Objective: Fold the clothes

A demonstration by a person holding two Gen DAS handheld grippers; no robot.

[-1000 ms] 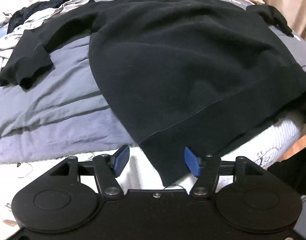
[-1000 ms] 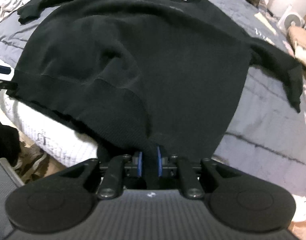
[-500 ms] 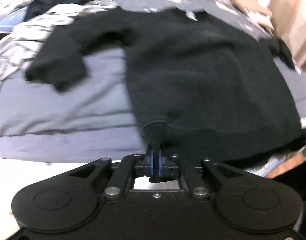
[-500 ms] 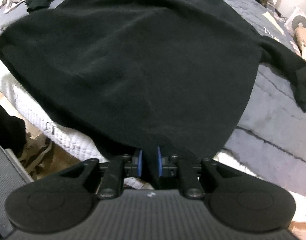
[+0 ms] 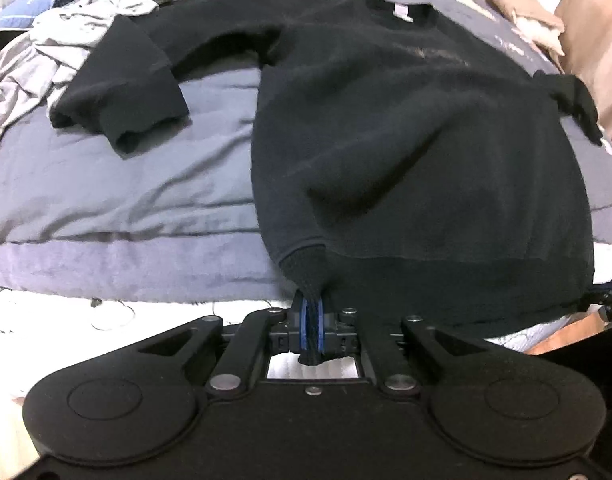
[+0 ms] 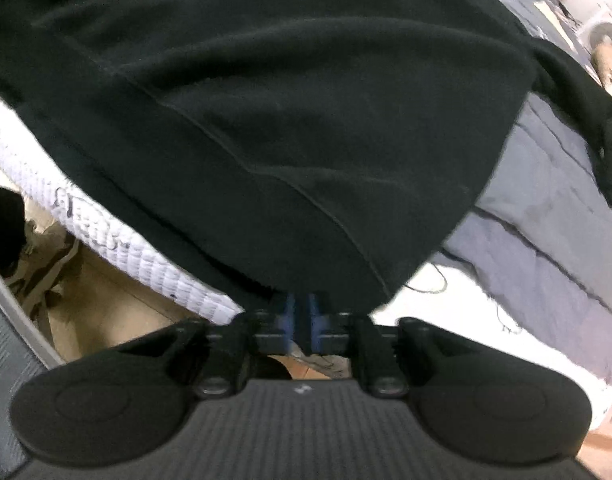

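Note:
A black sweatshirt (image 5: 406, 128) lies spread face up on a bed with a grey-blue cover (image 5: 125, 184), collar at the far end and both sleeves out to the sides. My left gripper (image 5: 312, 326) is shut on the ribbed hem at the garment's near left corner, with the cloth bunched between the blue pads. In the right wrist view the same sweatshirt (image 6: 265, 100) fills most of the picture, and my right gripper (image 6: 301, 320) is shut on the hem at the near right corner. Its right sleeve (image 6: 578, 96) trails off to the side.
Crumpled grey and dark clothes (image 5: 85, 28) are piled at the bed's far left. A beige bundle (image 5: 522, 12) lies at the far right. The white quilted mattress edge (image 6: 117, 248) drops to a wooden floor (image 6: 105, 308), where a grey chair edge (image 6: 9, 312) stands.
My left gripper went from open beside the hem to shut on its left corner and lifted it. The right gripper has kept its hold and come closer to the sweatshirt, so the cloth looms larger.

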